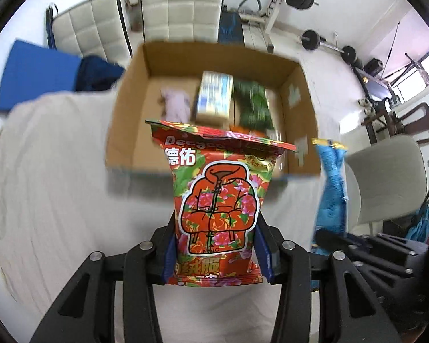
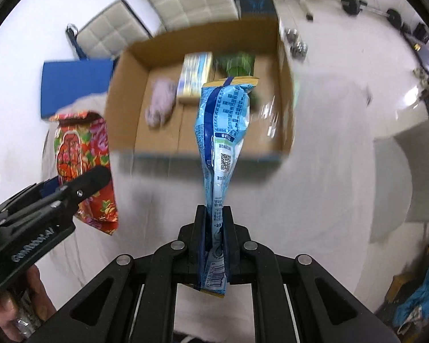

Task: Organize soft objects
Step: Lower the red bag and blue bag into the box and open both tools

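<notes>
Left gripper (image 1: 216,245) clamps the red floral packet (image 1: 217,200); right gripper (image 2: 214,243) pinches the blue packet (image 2: 221,131). Only the right view shows its QR code, both facing the cardboard box (image 1: 134,91)

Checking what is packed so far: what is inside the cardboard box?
Inside the cardboard box lie a lilac soft item, a pale blue pack and a green pack. The held blue bag covers part of the floor.

floral pack (image 1: 217,200): red, green-and-pink flower print
slim pack (image 2: 223,131): light blue, dark-blue stripe
box (image 1: 128,131): brown
cloth (image 1: 57,171): white
</notes>
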Action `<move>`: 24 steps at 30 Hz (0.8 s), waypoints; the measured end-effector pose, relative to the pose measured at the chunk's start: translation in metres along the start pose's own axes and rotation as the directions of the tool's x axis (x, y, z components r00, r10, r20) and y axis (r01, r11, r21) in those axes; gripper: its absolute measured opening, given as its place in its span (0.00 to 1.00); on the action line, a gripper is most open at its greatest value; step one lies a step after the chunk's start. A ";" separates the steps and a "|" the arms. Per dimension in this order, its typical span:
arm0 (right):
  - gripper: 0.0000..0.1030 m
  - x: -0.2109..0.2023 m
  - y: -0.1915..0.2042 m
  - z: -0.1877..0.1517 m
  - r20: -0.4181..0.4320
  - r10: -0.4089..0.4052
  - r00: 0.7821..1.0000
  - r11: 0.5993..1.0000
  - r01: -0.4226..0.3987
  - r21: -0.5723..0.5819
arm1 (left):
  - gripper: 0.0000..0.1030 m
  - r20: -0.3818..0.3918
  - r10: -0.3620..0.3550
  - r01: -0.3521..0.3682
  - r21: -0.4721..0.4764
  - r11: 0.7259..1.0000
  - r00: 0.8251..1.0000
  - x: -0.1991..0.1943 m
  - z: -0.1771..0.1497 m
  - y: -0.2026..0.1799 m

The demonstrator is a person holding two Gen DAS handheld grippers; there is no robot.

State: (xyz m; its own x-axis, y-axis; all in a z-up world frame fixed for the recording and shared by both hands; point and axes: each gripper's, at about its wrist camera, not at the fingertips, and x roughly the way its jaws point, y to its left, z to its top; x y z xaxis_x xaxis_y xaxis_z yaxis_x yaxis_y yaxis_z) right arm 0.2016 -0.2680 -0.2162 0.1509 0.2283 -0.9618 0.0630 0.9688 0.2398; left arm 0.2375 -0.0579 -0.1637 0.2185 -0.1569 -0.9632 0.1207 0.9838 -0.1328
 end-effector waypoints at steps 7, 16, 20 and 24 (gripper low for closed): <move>0.10 -0.024 -0.001 0.075 0.027 -0.034 0.999 0.999 0.034 -0.002 | 0.41 0.013 0.021 -0.021 0.021 1.000 1.000 0.019 0.044 -0.007; 0.10 0.052 -0.012 0.139 -0.107 -0.104 0.989 0.994 0.107 0.021 | 0.41 -0.124 0.063 -0.055 0.069 0.996 0.990 0.093 0.090 -0.013; 0.10 0.095 -0.019 0.152 -0.173 -0.129 0.976 0.990 0.136 0.031 | 0.41 -0.203 0.083 -0.070 0.071 0.995 0.976 0.131 0.097 -0.010; 0.10 0.121 -0.026 0.158 -0.215 -0.164 0.963 0.984 0.176 0.037 | 0.41 -0.294 0.080 -0.070 0.043 0.997 0.952 0.167 0.097 -0.001</move>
State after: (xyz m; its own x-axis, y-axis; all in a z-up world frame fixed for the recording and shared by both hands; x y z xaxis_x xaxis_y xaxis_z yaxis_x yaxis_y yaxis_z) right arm 0.3742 -0.2812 -0.3183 -0.0768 0.0818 -0.9937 0.1250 0.9896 0.0718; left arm 0.3679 -0.0934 -0.3021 -0.0670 -0.0451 -0.9967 0.1470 0.9876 -0.0545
